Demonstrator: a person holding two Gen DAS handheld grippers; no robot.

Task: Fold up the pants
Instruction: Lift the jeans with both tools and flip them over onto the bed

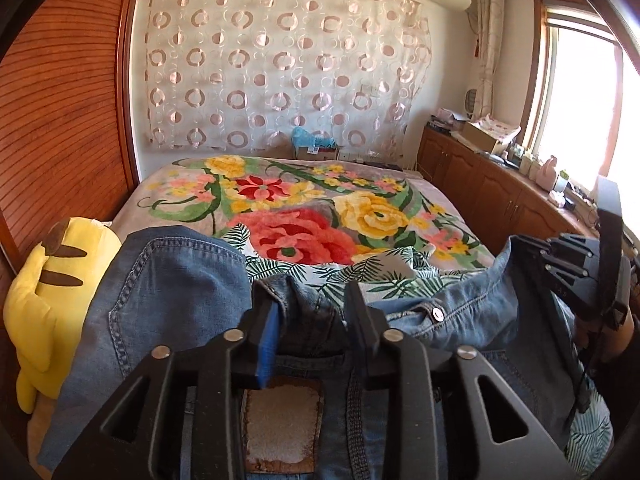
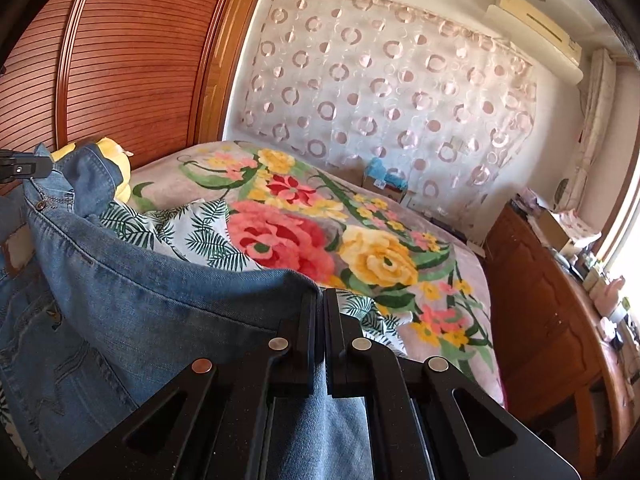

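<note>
Blue denim pants (image 1: 180, 280) lie bunched on the bed, waistband up, with a tan leather patch (image 1: 280, 424) just below my left gripper (image 1: 314, 312). Its jaws stand apart with a fold of the waistband in the gap, and the pads do not press on it. In the right wrist view my right gripper (image 2: 322, 308) is shut on a folded edge of the pants (image 2: 140, 300), which runs between its fingers. The right gripper (image 1: 524, 252) also shows at the right of the left wrist view, holding the denim edge. The left gripper (image 2: 40, 166) shows at the far left of the right wrist view.
A floral blanket (image 1: 304, 208) covers the bed, with a leaf-print cloth (image 1: 360, 272) under the pants. A yellow plush toy (image 1: 44, 300) sits at the left against a wooden wardrobe (image 1: 60, 120). Low wooden cabinets (image 1: 480, 184) with clutter line the right side under the window.
</note>
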